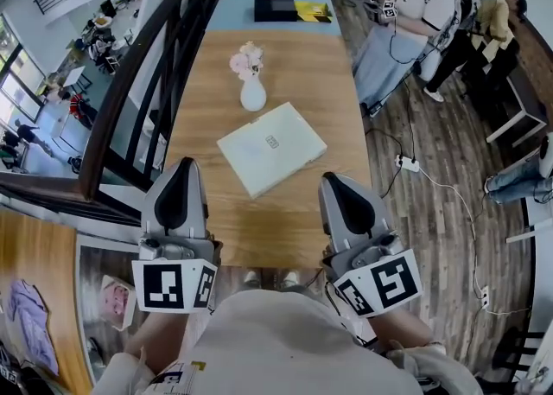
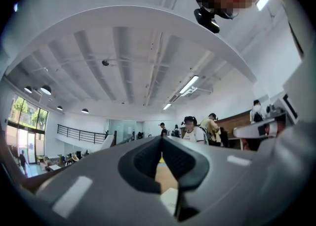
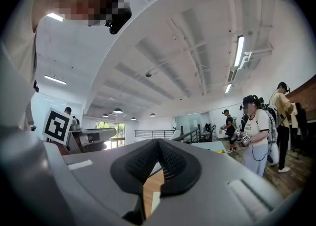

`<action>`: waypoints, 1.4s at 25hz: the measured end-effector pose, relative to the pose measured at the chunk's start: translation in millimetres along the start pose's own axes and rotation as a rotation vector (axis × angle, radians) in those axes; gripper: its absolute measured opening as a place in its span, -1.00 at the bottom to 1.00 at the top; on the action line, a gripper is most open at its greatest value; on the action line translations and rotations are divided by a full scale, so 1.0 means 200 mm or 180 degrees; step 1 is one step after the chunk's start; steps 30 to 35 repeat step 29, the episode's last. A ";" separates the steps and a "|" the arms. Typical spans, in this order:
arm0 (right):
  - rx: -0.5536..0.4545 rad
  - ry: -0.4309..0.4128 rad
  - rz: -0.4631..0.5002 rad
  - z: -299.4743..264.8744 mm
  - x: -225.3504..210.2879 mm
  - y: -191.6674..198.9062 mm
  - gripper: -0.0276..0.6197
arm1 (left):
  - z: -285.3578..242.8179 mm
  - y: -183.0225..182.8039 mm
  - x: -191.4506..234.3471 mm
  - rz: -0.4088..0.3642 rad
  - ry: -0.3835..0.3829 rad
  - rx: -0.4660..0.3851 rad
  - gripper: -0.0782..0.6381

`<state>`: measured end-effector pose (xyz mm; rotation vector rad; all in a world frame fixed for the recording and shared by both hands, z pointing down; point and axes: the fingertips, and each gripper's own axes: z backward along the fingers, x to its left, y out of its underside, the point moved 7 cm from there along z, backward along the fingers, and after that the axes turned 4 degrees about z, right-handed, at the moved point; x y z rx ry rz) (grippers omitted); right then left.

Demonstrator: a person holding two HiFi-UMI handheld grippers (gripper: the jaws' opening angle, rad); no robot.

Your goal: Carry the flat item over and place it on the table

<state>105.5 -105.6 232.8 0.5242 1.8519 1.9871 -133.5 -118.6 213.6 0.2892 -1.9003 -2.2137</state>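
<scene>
The head view looks from above the person steeply down onto the long wooden bench [image 1: 259, 238], which runs away up the frame. The left claw [image 1: 183, 162] and right claw [image 1: 333, 177] sit close at the bottom edge. Each gripper view rides just behind its own claw, whose grey body fills the lower frame. Both tilt upward along the bench, taking in mostly the white ribbed ceiling [image 2: 123, 57]. A narrow strip of bench top shows below each pair of jaws. All three views share the standing person in a white T-shirt [image 3: 256, 128] and the black metal railing [image 1: 155, 65].
</scene>
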 end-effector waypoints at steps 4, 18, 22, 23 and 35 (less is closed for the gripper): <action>0.0121 -0.0077 0.0009 0.02 0.05 0.07 -0.91 | 0.04 0.08 -0.01 -0.0005 -0.0001 0.0177 -0.78; 0.0244 -0.0146 0.0041 -0.03 0.10 0.12 -0.91 | 0.05 0.14 0.03 0.0007 0.0026 0.0254 -0.77; 0.0247 -0.0175 0.0075 -0.06 0.11 0.10 -0.91 | 0.05 0.14 0.05 0.0074 0.0029 0.0274 -0.77; 0.0244 -0.0177 0.0075 -0.06 0.12 0.10 -0.91 | 0.05 0.14 0.06 0.0102 0.0025 0.0277 -0.77; 0.0248 -0.0169 -0.0039 -0.12 0.14 0.12 -0.91 | 0.05 0.15 0.12 0.0108 0.0021 0.0257 -0.77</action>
